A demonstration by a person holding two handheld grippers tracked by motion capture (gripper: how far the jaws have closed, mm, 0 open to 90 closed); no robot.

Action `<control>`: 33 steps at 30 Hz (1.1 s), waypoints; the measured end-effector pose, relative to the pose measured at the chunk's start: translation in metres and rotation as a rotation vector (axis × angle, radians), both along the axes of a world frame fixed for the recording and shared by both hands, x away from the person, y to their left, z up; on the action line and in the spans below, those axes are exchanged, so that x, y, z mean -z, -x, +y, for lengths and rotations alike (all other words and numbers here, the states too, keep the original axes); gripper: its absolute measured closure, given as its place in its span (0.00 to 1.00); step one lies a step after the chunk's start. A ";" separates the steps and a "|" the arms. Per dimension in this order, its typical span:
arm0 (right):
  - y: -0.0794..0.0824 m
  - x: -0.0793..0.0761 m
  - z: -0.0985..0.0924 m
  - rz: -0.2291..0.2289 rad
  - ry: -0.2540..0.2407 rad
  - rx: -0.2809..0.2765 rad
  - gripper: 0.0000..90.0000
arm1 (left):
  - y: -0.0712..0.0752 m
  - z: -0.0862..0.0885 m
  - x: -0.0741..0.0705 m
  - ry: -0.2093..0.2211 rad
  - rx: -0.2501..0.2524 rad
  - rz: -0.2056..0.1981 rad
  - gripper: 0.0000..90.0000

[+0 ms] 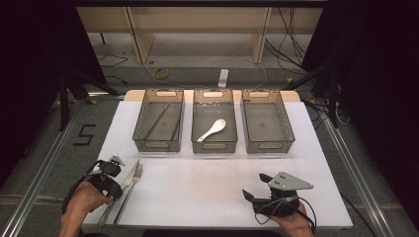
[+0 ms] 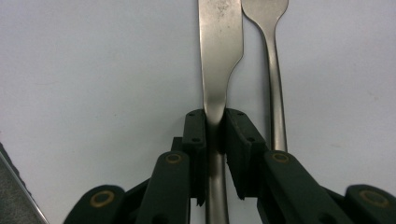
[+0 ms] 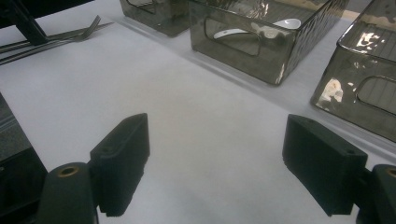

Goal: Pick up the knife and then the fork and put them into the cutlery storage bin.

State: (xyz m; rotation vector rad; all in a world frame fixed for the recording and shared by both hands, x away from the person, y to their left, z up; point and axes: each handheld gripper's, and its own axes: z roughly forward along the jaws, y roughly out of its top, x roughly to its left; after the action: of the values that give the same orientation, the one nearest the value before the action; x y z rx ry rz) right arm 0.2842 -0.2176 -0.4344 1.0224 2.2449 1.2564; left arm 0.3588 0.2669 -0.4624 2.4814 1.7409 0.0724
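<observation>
Two black pads of the left gripper (image 2: 215, 135) are closed on the handle of a table knife (image 2: 217, 70), pinching it just below where the blade narrows into the handle. The knife lies flat on the white table (image 2: 93, 70), its blade running away from the jaws. Just beside it, on the side away from the table's edge, lies a fork (image 2: 273, 84), parallel to the knife and close to one jaw, though I cannot tell whether that jaw touches it.

From the high view the left gripper (image 1: 111, 170) sits at the near left corner of the table, with the person's left hand (image 1: 84, 202) wrapped round its body. The knife (image 1: 123, 185) and fork (image 1: 129, 190) run side by side from the near edge towards the trays.

The right gripper (image 3: 215, 163) has its jaws spread wide, with nothing but bare white table between them. It rests near the front right of the table (image 1: 197, 187), held in the person's right hand (image 1: 294, 222), with its grey three-cornered plate (image 1: 290, 181) on top and a cable looping from it. It is well apart from the cutlery.

Beyond both grippers three smoky, see-through trays stand in a row across the far half of the table. The left tray (image 1: 143, 123) holds what look like thin dark sticks, too faint to name. The middle tray (image 1: 197, 143) holds a white spoon (image 1: 212, 130) lying at a slant. The right tray (image 1: 286, 123) stands just beside it.
</observation>
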 end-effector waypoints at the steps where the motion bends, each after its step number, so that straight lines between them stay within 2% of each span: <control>1: 0.000 0.000 0.000 0.000 0.001 0.000 0.27 | 0.000 0.001 0.000 0.006 -0.001 -0.004 0.86; 12: -0.001 0.000 0.001 0.002 0.000 -0.003 0.27 | 0.004 0.007 0.000 0.042 0.029 -0.060 0.89; 17: -0.001 0.000 0.000 0.002 -0.005 -0.001 0.27 | 0.004 0.011 -0.007 0.055 0.026 -0.098 0.89; 18: -0.001 0.000 0.000 0.002 -0.005 -0.001 0.27 | 0.004 0.012 -0.009 0.061 0.020 -0.116 0.89; 19: -0.001 0.000 0.000 0.002 -0.005 -0.001 0.27 | 0.003 0.012 -0.010 0.070 0.025 -0.113 0.89; 23: -0.001 0.000 0.000 0.003 -0.004 -0.002 0.27 | 0.003 0.011 -0.015 0.107 0.034 -0.144 0.89; 31: -0.001 0.000 0.000 0.005 -0.008 -0.002 0.27 | 0.003 0.003 -0.025 0.168 0.071 -0.165 0.89; 33: -0.001 0.000 0.000 0.005 -0.010 -0.003 0.27 | 0.002 0.002 -0.027 0.194 0.079 -0.163 0.89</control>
State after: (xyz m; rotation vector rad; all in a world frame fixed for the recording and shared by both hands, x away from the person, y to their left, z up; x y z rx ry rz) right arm 0.2849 -0.2178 -0.4348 1.0276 2.2470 1.2682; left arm 0.3569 0.2684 -0.4359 2.3304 1.5082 0.0918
